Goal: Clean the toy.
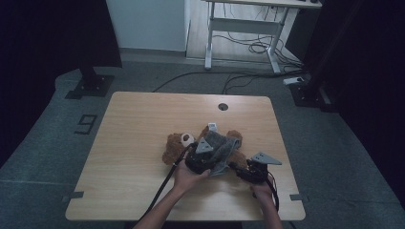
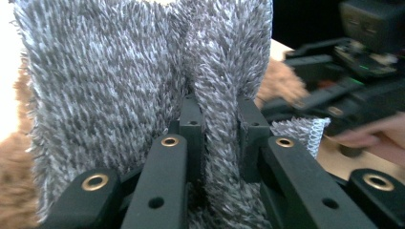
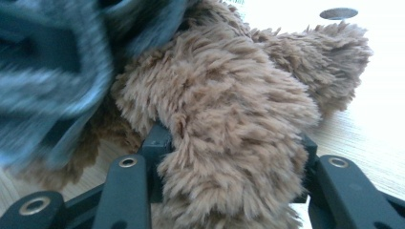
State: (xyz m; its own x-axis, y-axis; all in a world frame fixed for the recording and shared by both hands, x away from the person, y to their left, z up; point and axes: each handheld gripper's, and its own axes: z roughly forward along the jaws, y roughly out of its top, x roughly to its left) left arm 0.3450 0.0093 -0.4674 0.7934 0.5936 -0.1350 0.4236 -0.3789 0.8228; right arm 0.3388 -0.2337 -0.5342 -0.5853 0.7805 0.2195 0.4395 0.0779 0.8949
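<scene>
Grey knit garment is pinched in my left gripper over the teddy bear at mid-table, its brown leg clamped beside it in my right gripper.

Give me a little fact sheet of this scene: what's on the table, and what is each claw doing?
Surface: wooden table
Toy: brown teddy bear, lying on the table
Cloth: fuzzy grey garment, lying over the bear
Left gripper: jaws pinched on a fold of the grey garment
Right gripper: jaws clamped on a furry limb of the bear
Hands: one behind each gripper, coming in from the near edge
Background: desk legs and cables on the floor
</scene>
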